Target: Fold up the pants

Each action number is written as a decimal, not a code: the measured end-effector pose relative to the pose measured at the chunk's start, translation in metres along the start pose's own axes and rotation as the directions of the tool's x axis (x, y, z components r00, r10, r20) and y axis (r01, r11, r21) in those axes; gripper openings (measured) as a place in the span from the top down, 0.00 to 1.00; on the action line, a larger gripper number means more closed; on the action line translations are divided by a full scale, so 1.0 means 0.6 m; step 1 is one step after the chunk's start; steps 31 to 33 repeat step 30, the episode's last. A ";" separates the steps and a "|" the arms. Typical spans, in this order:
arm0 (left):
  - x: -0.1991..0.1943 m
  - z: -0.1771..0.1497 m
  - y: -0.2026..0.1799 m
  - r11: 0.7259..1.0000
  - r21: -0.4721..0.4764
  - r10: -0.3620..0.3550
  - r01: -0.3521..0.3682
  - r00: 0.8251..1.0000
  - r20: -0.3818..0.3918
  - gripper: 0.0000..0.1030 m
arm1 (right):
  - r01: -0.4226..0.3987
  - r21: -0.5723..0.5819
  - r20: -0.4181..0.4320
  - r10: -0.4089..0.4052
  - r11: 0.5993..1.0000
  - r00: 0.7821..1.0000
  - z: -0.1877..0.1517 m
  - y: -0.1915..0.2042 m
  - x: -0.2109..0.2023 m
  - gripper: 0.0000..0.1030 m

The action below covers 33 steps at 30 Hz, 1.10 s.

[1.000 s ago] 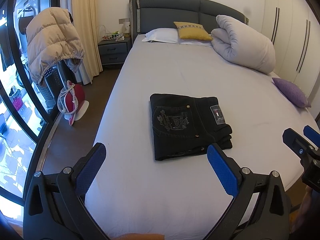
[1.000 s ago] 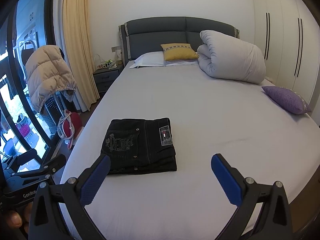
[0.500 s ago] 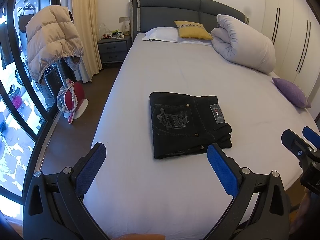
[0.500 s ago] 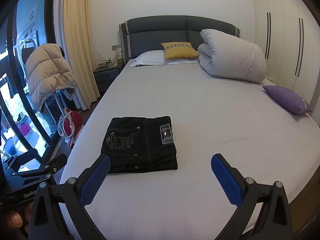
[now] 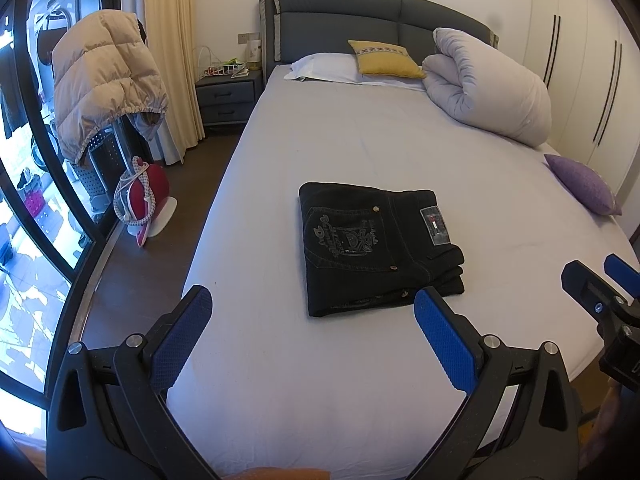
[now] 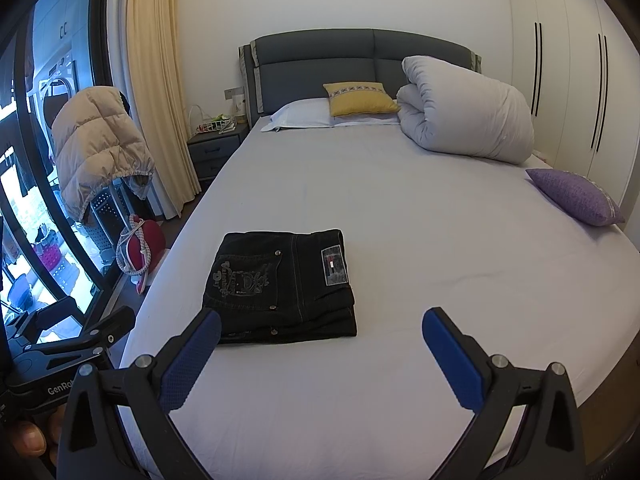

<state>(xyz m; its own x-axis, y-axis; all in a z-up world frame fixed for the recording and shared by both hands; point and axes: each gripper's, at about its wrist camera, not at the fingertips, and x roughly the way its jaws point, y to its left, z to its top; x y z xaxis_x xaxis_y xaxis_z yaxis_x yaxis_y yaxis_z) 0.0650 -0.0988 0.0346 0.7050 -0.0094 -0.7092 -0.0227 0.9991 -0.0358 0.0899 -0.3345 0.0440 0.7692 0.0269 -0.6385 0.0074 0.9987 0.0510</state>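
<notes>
while both grippers gape, pants [image 5: 376,248] folded on bed [image 5: 360,140]

bed [image 6: 400,208] | white wardrobe [image 6: 568,92] | cream curtain [image 6: 156,92] | daylit window [image 5: 24,184]

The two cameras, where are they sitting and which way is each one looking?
Left wrist view: sits on the left gripper, near the foot of the bed, facing the headboard; its own open blue fingers show, plus the right gripper at the right edge.
Right wrist view: sits on the right gripper, facing the same way; open fingers show, plus the left gripper and a fingertip at lower left.
Both views share the folded black jeans, yellow cushion and rolled duvet.
</notes>
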 end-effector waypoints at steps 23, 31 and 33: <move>0.005 -0.003 0.006 1.000 -0.005 -0.003 0.003 1.000 -0.017 0.00 | -0.002 0.000 -0.005 0.002 1.000 1.000 -0.003 0.001 -0.001 0.00; 0.005 -0.004 0.008 1.000 -0.003 0.004 -0.004 1.000 -0.015 0.00 | -0.006 -0.001 -0.013 0.006 1.000 1.000 -0.024 0.007 -0.001 0.00; 0.005 -0.004 0.008 1.000 -0.003 0.004 -0.004 1.000 -0.015 0.00 | -0.006 -0.001 -0.013 0.006 1.000 1.000 -0.024 0.007 -0.001 0.00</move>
